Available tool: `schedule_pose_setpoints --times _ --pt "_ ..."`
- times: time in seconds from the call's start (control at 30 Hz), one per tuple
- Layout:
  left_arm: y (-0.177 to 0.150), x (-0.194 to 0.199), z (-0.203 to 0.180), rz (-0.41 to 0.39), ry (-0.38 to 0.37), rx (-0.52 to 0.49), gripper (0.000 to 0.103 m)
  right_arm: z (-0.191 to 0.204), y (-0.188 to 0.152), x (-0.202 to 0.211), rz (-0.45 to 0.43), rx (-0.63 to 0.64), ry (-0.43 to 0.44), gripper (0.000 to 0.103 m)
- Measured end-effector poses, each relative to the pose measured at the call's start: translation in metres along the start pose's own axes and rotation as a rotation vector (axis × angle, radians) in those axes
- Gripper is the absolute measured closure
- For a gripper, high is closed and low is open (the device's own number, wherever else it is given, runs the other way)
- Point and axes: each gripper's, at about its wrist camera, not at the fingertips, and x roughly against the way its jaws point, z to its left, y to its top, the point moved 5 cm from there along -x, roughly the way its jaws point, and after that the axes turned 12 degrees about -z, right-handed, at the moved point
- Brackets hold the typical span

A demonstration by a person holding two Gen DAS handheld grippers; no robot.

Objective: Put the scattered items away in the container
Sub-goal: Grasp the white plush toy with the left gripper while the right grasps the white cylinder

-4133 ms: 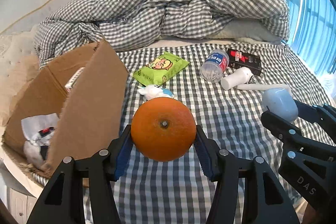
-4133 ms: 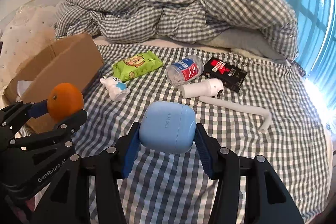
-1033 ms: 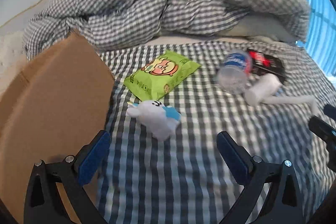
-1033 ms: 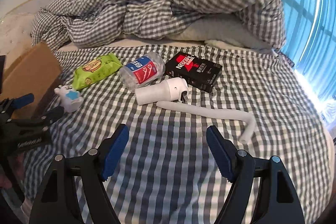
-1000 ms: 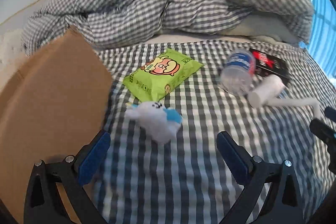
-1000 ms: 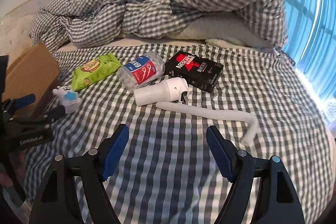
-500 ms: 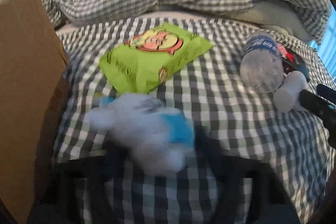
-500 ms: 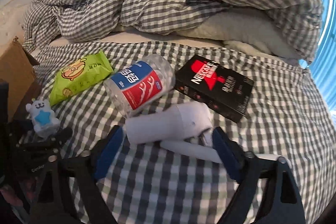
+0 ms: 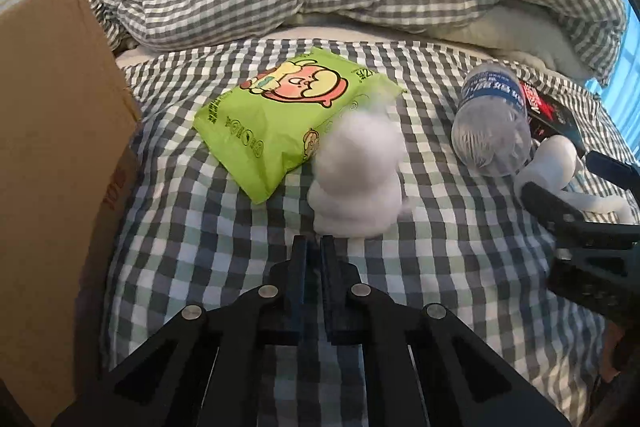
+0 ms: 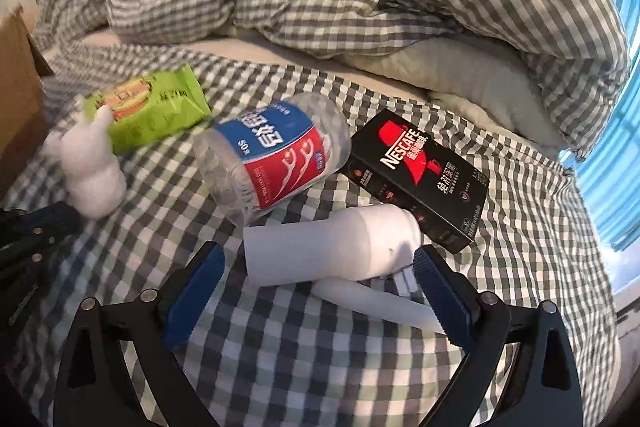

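Left tool [image 9: 313, 247] pinched fully closed, empty; white plush rabbit [image 9: 358, 179] sits just beyond tips, on bed near cardboard box [image 9: 48, 155]. Right tool [image 10: 318, 291] jaws opening, straddling white sprayer head [image 10: 328, 251], pads not touching. Rabbit likely light, soft (squashes easily): grip mid-body. Sprayer stiff, smooth: take barrel.

grey-and-white checked bed sheet [image 9: 440, 267], lime green snack pack [image 9: 280, 119], fuzzy white toy [image 9: 360, 183], brown cardboard box [image 9: 52, 147], black-and-red Nescafe box [image 10: 420, 179], blue-red label on clear bottle [image 10: 276, 159]
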Motion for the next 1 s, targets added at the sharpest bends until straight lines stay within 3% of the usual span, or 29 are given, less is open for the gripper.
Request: schedule_pose_setpoints --times 0.13,0.27,0.33,0.43,0.5,0.57,0.6,0.63,0.7,0.73,0.87,1.0 --pt "0.003 0.001 -0.005 -0.011 0.004 -0.013 0.086 0.011 0.0 -0.016 0.0 0.053 -0.116 0.007" --pt "0.007 0.006 -0.011 -0.028 -0.031 0.003 0.049 0.001 -0.003 -0.016 -0.003 0.018 -0.146 0.011" --pt "0.012 0.012 -0.014 -0.061 -0.044 0.01 0.041 -0.013 -0.005 -0.013 -0.002 -0.036 -0.163 0.022" --pt "0.018 0.011 -0.021 -0.086 -0.051 0.015 0.029 -0.032 -0.01 -0.007 0.007 -0.134 -0.142 0.027" --pt "0.02 0.003 -0.025 -0.084 -0.033 0.016 0.028 -0.044 -0.015 -0.003 0.012 -0.199 -0.129 0.029" --pt "0.02 -0.011 -0.027 -0.061 -0.037 0.044 0.029 -0.05 -0.022 0.002 0.02 -0.244 -0.109 0.038" --pt "0.019 -0.016 -0.027 -0.051 -0.041 0.058 0.033 -0.051 -0.025 0.004 0.023 -0.259 -0.099 0.043" --pt "0.017 -0.021 -0.027 -0.039 -0.043 0.066 0.047 -0.051 -0.027 0.004 0.026 -0.267 -0.093 0.045" --pt "0.017 -0.023 -0.027 -0.036 -0.044 0.066 0.047 -0.051 -0.03 0.006 0.031 -0.278 -0.072 0.052" --pt "0.017 -0.022 -0.027 -0.042 -0.047 0.064 0.047 -0.05 -0.03 0.007 0.033 -0.283 -0.062 0.061" --pt "0.02 -0.013 -0.027 -0.06 -0.041 0.052 0.047 -0.051 -0.032 0.009 0.035 -0.289 -0.06 0.066" --pt "0.023 0.004 -0.026 -0.08 -0.063 0.065 0.047 -0.054 -0.031 0.016 0.025 -0.303 -0.045 0.088"
